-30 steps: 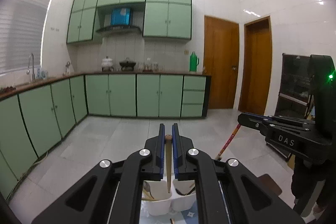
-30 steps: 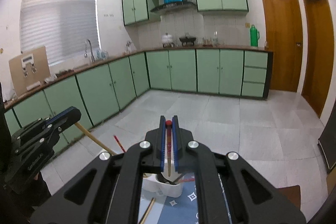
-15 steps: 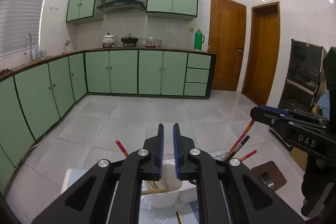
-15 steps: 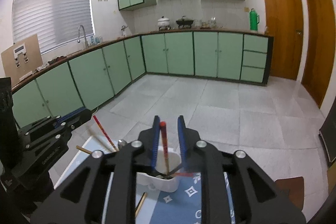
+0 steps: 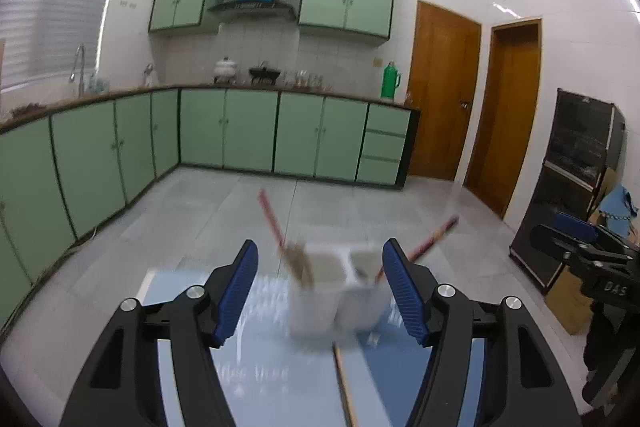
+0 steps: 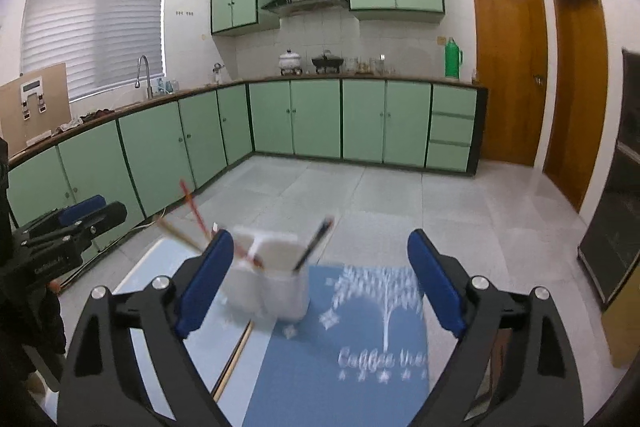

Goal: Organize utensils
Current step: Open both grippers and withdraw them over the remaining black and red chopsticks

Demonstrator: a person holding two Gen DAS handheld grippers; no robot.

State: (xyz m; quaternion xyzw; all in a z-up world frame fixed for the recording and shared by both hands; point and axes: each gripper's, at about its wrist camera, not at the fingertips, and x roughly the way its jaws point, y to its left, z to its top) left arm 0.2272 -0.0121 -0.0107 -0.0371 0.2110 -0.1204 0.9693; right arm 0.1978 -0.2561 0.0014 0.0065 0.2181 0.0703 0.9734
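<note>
Opening: left gripper (image 5: 318, 287) and right gripper (image 6: 316, 283), jaws parting, nothing grasped. Chopstick (image 5: 344, 383), seemingly loose beside white holder (image 5: 332, 291), is best approached low.

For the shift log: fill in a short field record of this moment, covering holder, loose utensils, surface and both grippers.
holder: white two-compartment utensil holder on the blue mat, blurred
in holder: red chopstick, dark-tipped stick, others unclear
loose: wooden chopstick lying on the mat before the holder
left hand-held gripper: jaws opening, nothing gripped
right hand-held gripper: jaws opening, nothing gripped
</note>
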